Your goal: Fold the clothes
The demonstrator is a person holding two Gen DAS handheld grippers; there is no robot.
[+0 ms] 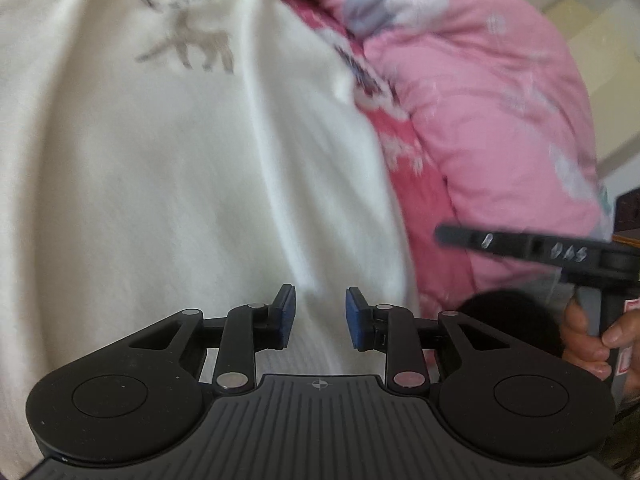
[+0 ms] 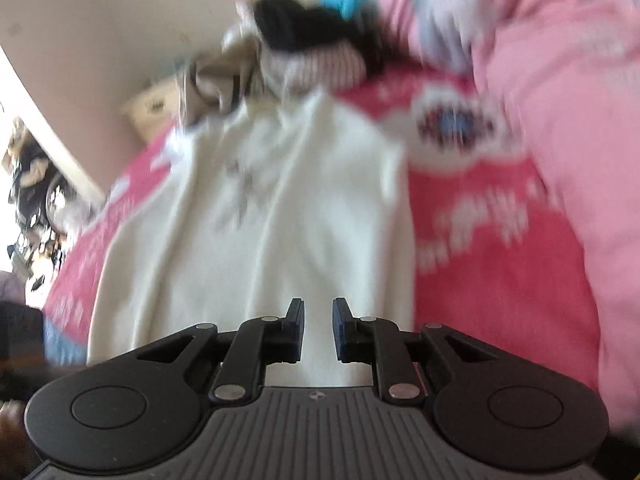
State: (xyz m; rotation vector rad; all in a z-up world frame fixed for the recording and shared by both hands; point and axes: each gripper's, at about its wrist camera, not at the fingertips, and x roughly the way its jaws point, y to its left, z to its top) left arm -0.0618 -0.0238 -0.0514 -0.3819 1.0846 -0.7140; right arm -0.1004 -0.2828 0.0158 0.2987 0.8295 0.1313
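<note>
Bedspread [image 2: 480,280] red, patterned (pink quilt [image 1: 500,100] alongside); cream garment [image 1: 160,200] flat; left claw [image 1: 320,317], right claw [image 2: 318,330] apart, empty.

Left gripper [image 1: 320,317] and right gripper [image 2: 318,330] both parted, nothing between pads

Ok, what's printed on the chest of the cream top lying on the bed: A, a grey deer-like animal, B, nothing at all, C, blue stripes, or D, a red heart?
A: the cream top carries a grey four-legged animal print with antler-like marks, and a blurred grey mark shows in the right wrist view too.
</note>
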